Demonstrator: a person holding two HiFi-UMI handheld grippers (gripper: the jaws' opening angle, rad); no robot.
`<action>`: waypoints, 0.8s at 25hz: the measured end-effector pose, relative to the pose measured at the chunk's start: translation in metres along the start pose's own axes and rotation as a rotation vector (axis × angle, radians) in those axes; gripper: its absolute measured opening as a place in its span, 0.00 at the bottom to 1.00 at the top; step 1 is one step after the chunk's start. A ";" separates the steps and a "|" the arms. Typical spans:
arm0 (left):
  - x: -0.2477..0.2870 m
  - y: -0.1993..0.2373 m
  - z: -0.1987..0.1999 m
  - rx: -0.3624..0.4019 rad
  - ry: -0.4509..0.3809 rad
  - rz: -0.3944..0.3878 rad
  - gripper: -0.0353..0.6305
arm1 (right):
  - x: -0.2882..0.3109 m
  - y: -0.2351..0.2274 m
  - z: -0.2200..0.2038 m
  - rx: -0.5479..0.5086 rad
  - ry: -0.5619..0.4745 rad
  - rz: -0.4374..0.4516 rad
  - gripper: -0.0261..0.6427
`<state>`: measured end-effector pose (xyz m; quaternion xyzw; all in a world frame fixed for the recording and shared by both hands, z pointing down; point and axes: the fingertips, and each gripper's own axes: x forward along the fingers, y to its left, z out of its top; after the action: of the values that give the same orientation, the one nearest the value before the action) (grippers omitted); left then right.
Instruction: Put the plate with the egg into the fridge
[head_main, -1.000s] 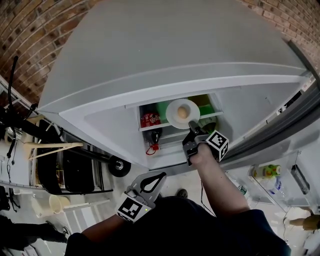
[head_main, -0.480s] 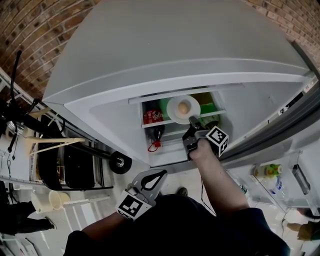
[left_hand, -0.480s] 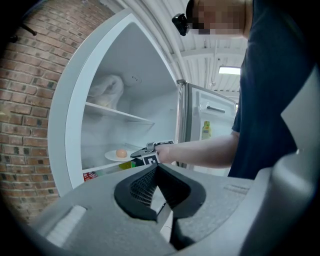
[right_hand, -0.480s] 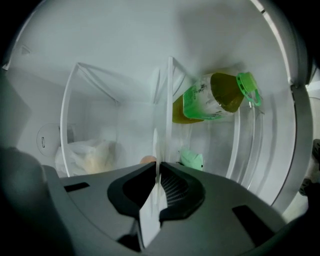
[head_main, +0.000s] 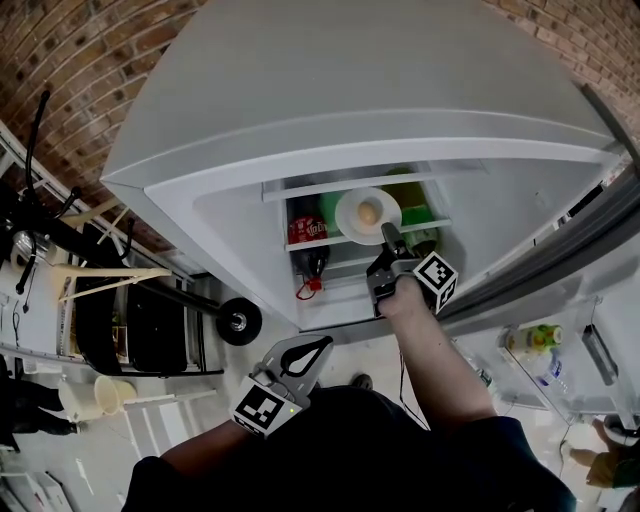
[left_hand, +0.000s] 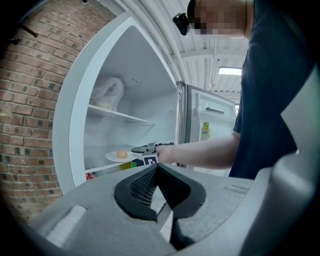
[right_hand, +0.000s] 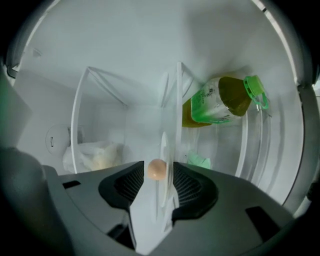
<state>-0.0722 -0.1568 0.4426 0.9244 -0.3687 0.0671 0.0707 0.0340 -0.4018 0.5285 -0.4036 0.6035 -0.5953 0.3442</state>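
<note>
The right gripper (right_hand: 161, 182) has just been opening: its jaws now stand spread, and the rim of the plate (right_hand: 164, 150) sits between them with a gap on either side, so the pads no longer pinch it. The egg (right_hand: 157, 170) lies on the plate just past the jaw tips.

In the head view the plate (head_main: 350, 216) rests on a shelf (head_main: 300, 243) inside the fridge (head_main: 300, 100), with the egg at its middle and the right gripper's tips at its near edge. A red can (head_main: 308, 230) stands on the level below, to the left, and a green bottle (right_hand: 220, 102) lies further back in the same compartment.

The left gripper (left_hand: 156, 167) hangs low near the person's body, well apart from the fridge, its jaws pressed together on nothing.

With the plate let go and apparently sitting steady on the shelf, the placing looks done. What seems left is to draw the right gripper straight back without nudging the rim, since a knock could slide the plate or roll the egg.
</note>
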 end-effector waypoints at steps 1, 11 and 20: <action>-0.001 0.000 0.000 0.007 0.002 -0.001 0.06 | -0.002 0.000 0.002 0.000 -0.010 0.003 0.31; -0.004 -0.011 0.004 0.015 -0.016 -0.031 0.06 | -0.043 -0.014 -0.013 0.007 0.003 -0.020 0.36; -0.006 -0.028 0.007 0.025 -0.029 -0.067 0.06 | -0.087 -0.014 -0.019 -0.011 0.015 -0.024 0.36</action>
<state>-0.0568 -0.1344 0.4323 0.9380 -0.3376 0.0557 0.0559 0.0563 -0.3153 0.5373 -0.4081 0.6045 -0.5992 0.3301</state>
